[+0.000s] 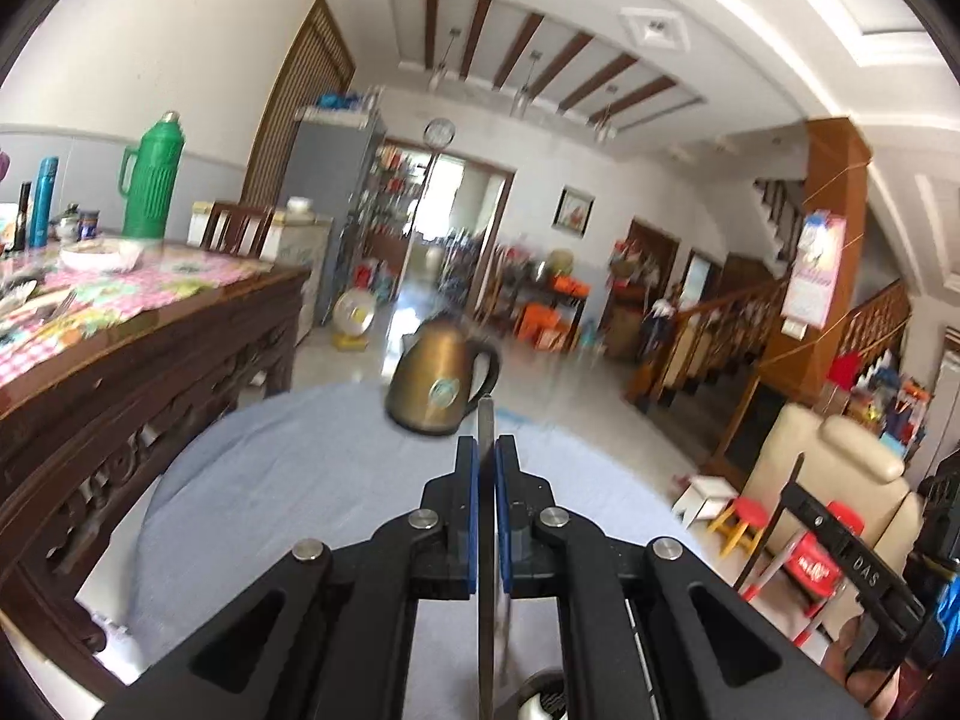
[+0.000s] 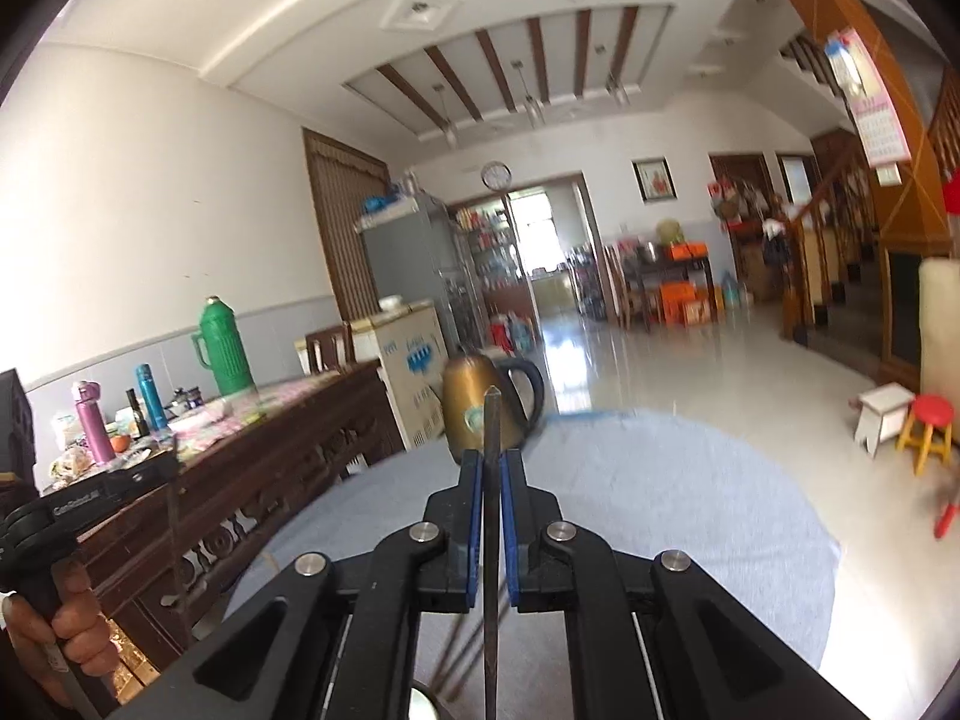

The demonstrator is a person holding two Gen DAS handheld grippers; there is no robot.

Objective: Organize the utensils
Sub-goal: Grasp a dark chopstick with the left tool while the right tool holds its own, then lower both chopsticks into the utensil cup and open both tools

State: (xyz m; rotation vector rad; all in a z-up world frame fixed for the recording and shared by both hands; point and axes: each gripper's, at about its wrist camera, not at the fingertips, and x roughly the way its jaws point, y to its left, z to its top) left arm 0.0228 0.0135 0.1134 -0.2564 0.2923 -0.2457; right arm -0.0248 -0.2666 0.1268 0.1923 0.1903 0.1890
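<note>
Left gripper (image 1: 486, 450) clamped on a flat utensil (image 1: 486, 420); right gripper (image 2: 492, 462) clamped on a pointed one (image 2: 492, 420). Kettle (image 1: 435, 387) just ahead; thin edge-on grips could slip.

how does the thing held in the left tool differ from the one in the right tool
The utensil in the left tool is a flat strip of pale grey metal with a squared-off end. The one in the right tool is a darker rod that ends in a point. Both are thin, seen edge-on, clamped between blue pads, and stick out forward toward the brass kettle on the round blue-grey table.
</note>
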